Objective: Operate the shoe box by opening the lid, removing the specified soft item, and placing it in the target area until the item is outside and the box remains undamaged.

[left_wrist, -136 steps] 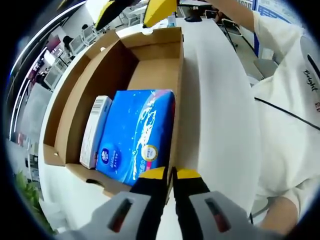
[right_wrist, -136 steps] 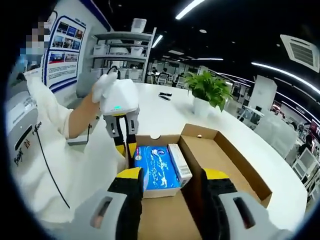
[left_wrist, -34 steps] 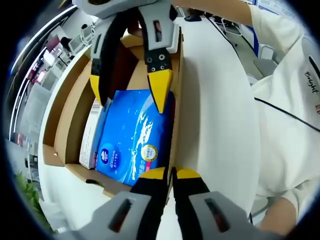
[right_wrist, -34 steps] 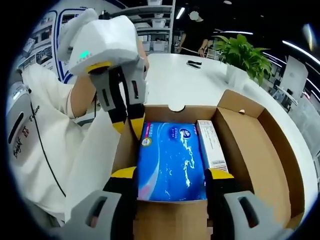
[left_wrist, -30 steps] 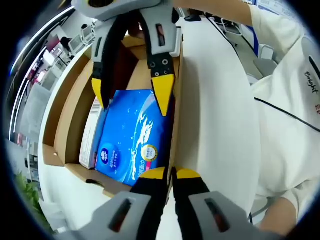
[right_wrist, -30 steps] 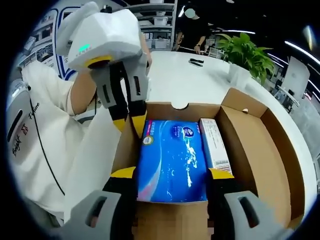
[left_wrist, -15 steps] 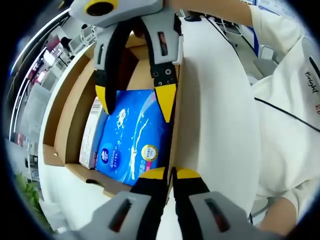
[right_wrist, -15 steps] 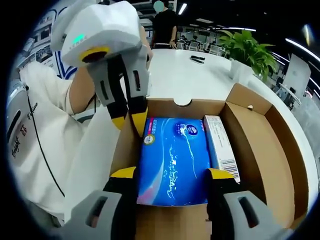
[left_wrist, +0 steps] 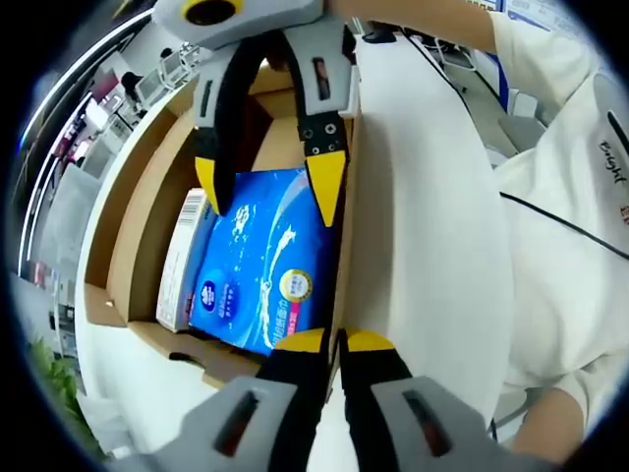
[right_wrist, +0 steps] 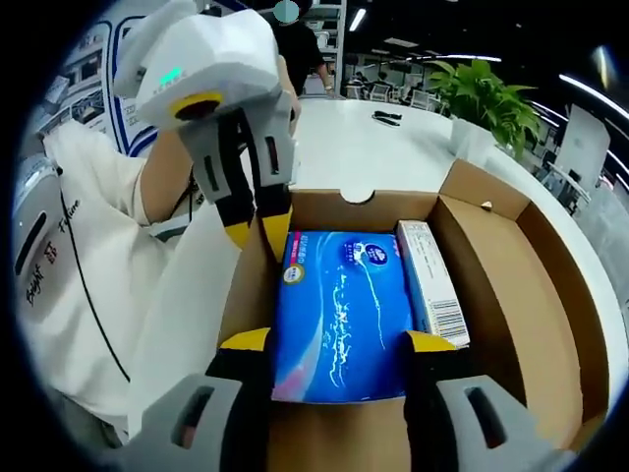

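Note:
An open brown shoe box [left_wrist: 147, 197] [right_wrist: 491, 295] lies on a white table. Inside it, a blue soft tissue pack [left_wrist: 265, 265] [right_wrist: 339, 305] rests beside a narrow white carton [left_wrist: 187, 261] [right_wrist: 429, 285]. My right gripper [right_wrist: 339, 341] [left_wrist: 267, 184] straddles the pack's end, its yellow tips pressed against both sides, and that end is raised a little. My left gripper [left_wrist: 337, 341] [right_wrist: 257, 236] is shut on the top edge of the box's side wall nearest the person.
The white table [left_wrist: 423, 197] [right_wrist: 364, 157] runs on past the box. A potted plant [right_wrist: 486, 98] and a small dark object [right_wrist: 385, 116] sit at its far side. The person's white sleeve [left_wrist: 570, 197] is close beside the box.
The right gripper came down into the box over the blue pack's end. In the last half second the pack has shifted and tilted up slightly. The left gripper has stayed on the wall.

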{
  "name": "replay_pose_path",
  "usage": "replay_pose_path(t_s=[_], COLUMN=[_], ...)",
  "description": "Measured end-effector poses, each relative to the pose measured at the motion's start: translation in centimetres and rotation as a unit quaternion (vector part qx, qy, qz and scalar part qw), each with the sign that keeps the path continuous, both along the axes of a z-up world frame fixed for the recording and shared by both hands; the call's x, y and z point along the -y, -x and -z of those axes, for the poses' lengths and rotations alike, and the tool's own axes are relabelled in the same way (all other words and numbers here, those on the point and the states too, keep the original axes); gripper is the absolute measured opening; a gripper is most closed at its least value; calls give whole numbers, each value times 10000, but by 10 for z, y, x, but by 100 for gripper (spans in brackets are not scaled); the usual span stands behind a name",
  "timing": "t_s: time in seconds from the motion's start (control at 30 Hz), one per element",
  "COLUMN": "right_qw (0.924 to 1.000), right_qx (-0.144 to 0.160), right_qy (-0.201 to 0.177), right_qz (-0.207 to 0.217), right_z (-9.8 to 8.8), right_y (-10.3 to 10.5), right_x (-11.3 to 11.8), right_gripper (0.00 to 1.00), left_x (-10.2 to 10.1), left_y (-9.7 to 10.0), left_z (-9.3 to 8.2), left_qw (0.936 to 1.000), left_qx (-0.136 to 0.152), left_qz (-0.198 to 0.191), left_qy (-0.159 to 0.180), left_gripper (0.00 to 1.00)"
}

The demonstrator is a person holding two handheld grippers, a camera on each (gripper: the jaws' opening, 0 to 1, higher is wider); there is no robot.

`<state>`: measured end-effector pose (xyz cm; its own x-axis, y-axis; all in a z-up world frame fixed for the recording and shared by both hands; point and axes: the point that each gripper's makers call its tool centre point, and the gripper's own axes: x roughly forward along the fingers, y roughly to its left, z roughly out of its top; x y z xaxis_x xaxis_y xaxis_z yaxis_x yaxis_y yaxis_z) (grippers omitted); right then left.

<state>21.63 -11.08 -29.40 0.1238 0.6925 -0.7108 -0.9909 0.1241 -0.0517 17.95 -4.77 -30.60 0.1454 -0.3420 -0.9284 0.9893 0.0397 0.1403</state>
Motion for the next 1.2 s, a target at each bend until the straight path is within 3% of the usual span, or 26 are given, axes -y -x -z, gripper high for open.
replay_pose_path(t_s=[0.57, 1.2], right_qw=[9999, 9981], right_qx=[-42, 12], right_qy=[142, 613], right_qz=[-62, 65], right_z=[1, 0], right_y=[-2, -5], right_x=[37, 87], right_gripper=[52, 51], left_x=[0, 0], left_y=[0, 0], left_z=[1, 0], left_qw=[10000, 10000], left_qx=[-8, -17], left_qz=[-18, -12], left_qy=[-25, -30], left_gripper=[5, 5])
